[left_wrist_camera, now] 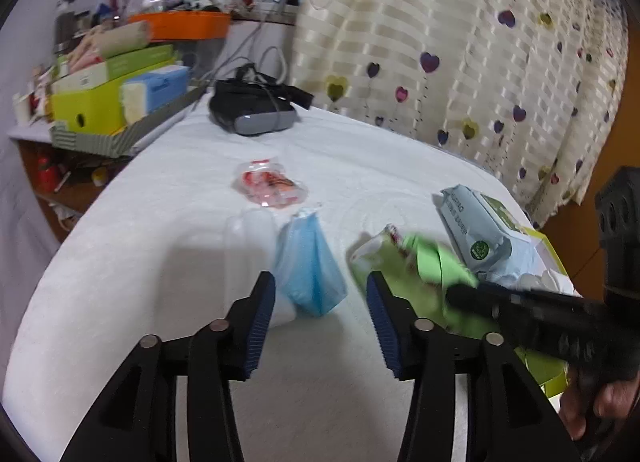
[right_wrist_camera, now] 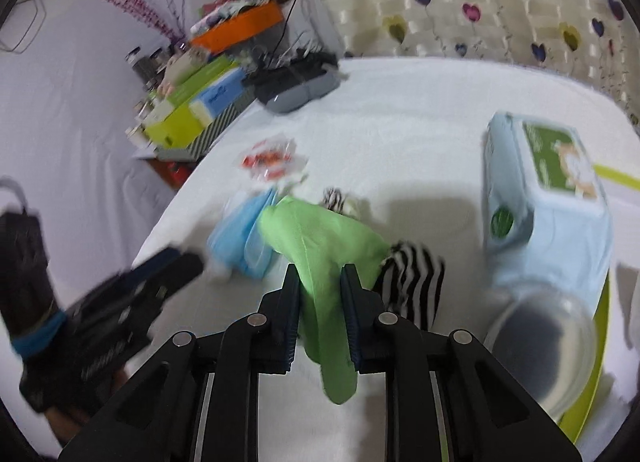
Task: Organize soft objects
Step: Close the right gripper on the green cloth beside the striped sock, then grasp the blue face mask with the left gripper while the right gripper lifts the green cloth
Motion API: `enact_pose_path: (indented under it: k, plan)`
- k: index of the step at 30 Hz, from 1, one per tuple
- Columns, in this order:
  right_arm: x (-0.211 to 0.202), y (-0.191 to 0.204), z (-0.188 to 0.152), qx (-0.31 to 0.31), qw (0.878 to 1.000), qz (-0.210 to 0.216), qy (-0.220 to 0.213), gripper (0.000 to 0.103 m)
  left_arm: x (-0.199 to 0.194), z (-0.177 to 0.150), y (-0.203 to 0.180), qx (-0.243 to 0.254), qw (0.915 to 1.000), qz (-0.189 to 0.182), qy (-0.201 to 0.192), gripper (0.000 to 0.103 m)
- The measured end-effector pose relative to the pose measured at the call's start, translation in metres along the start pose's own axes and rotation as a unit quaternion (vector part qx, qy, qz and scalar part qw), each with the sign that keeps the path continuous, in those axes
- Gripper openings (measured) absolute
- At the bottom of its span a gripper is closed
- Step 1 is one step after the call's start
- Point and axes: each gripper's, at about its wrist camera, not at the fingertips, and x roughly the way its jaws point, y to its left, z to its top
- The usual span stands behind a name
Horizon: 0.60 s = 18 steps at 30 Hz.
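White-covered table carries everything; wipes pack sits at right, leaning on the lime tray; right gripper pinches the green cloth, pads pressing its bunched middle, tail hanging below; left gripper has fingers spread, nothing between them, blue plastic bag just ahead. Risks: cloth may slip from a shallow pinch; it may drag the striped fabric lying against it; left gripper close, arms could collide. Red-white packet lies farther back, apart; headset at far edge.
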Motion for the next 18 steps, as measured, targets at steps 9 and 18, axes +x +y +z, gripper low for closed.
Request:
enact_pose_path:
  k: [9,18]
  plan:
    - [0.0,-0.007,-0.006,-0.003,1.0,-0.024,0.001,0.02,0.038,0.012,-0.015,0.038,0.9988,0.022,0.022,0.048]
    - [-0.019,-0.01,-0.005,-0.007,0.999,-0.021,-0.036,0.004,0.057,0.009,-0.017,0.047,0.9973,0.02,0.053,0.006]
